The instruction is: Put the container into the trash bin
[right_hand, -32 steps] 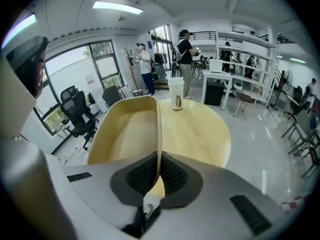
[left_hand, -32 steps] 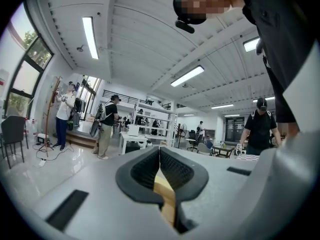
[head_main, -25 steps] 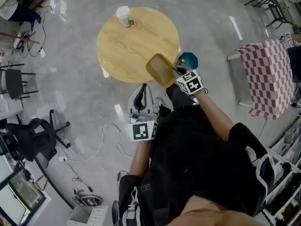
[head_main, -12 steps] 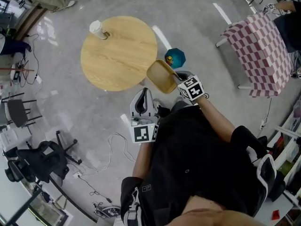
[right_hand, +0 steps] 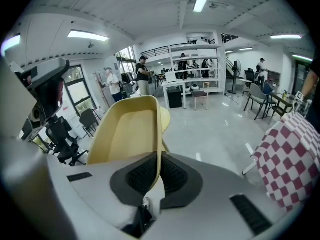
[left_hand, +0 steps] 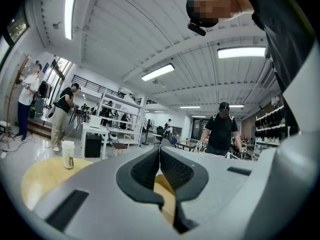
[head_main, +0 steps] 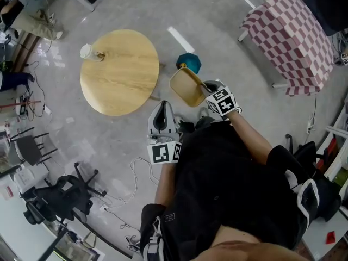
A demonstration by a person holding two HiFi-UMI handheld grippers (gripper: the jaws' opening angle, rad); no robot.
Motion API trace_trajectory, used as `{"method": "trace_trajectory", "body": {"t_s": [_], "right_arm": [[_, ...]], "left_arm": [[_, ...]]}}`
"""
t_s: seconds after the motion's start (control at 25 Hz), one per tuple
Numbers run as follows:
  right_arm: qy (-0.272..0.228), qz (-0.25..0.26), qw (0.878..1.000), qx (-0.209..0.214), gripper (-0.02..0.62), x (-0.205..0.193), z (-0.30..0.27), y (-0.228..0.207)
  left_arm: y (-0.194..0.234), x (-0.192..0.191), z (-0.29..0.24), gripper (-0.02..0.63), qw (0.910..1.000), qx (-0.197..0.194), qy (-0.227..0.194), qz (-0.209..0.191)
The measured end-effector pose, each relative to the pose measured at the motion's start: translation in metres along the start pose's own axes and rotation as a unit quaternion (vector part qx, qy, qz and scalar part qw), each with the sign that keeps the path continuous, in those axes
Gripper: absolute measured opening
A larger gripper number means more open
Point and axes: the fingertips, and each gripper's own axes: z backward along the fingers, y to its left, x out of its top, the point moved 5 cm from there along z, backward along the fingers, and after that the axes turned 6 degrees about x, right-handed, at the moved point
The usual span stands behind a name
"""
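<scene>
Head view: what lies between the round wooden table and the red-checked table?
Head view shows a teal trash bin on grey floor there, with the tan container in the right gripper beside it.

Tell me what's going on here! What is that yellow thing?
A person holds a gripper in each hand. The right gripper is clamped on the wall of a yellow container, holding it above the floor close to a teal trash bin. It is not in the bin yet. The left gripper is shut and empty. A cup stands on the round wooden table nearby.
</scene>
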Motion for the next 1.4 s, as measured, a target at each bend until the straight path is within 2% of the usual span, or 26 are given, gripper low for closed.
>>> {"method": "trace_trajectory", "body": {"t_s": [0.36, 0.52, 0.88, 1.08, 1.4], "right_arm": [[-0.004, -0.037, 0.999, -0.026, 0.029, -0.038, 0.035, -0.076], [0.009, -0.069, 0.997, -0.041, 0.029, -0.055, 0.033, -0.102], [0.035, -0.117, 0.990, -0.072, 0.029, -0.048, -0.027, -0.156], [0.048, -0.158, 0.982, -0.087, 0.031, -0.044, -0.084, -0.189], [0.108, -0.248, 0.958, -0.100, 0.031, -0.074, -0.183, -0.241]], "left_arm": [[-0.067, -0.014, -0.045, 0.011, 0.9996, -0.023, 0.013, 0.006], [-0.080, -0.020, -0.059, 0.011, 0.9990, -0.039, 0.023, -0.006], [-0.040, -0.046, -0.137, 0.011, 0.9964, -0.065, 0.054, 0.004], [-0.016, -0.053, -0.197, 0.011, 0.9943, -0.089, 0.059, -0.003], [0.017, -0.073, -0.266, 0.011, 0.9920, -0.102, 0.074, 0.009]]}}
